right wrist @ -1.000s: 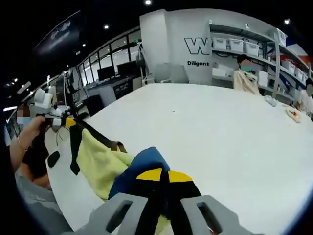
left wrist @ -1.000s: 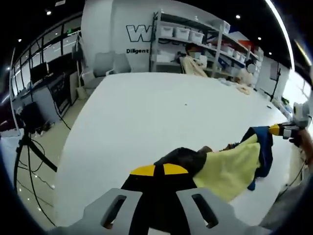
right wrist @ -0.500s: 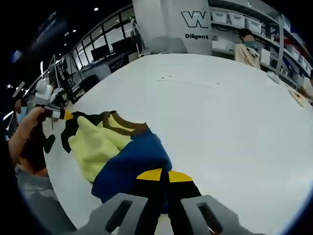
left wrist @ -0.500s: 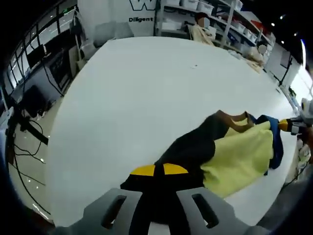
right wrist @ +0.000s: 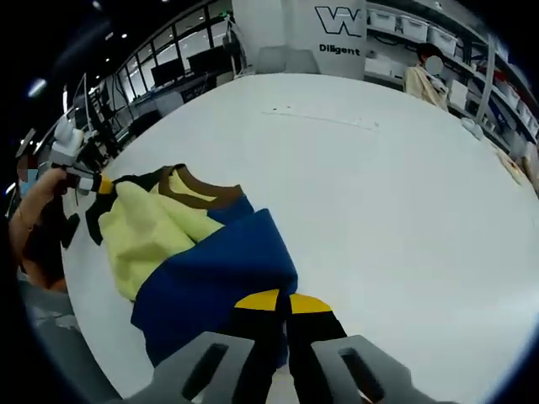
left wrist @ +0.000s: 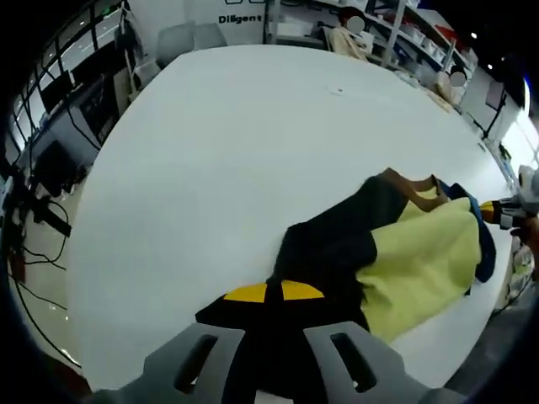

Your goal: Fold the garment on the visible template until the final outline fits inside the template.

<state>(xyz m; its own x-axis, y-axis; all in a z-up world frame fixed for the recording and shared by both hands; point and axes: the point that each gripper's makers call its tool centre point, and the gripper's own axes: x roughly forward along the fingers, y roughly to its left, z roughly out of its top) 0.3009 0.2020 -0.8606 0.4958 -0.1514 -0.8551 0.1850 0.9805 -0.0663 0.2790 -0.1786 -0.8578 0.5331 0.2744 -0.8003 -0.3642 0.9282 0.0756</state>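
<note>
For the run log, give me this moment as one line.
stage: spreading | garment: yellow, blue, black, partly bunched on white table | left gripper: shut on black end | right gripper: shut on blue end | template: not discernible

"w" and "diligent" on far white wall (right wrist: 341, 34).

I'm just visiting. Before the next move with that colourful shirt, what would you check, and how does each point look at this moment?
1. Left gripper holds the shirt's black part: ok.
2. Right gripper holds the blue part: ok.
3. Shirt lies spread flat on the table: not ok, bunched near the brown collar.
4. Shirt fully on the table: cannot tell, it lies near the edge.
5. Folding template: cannot tell, faint marks only.
</note>
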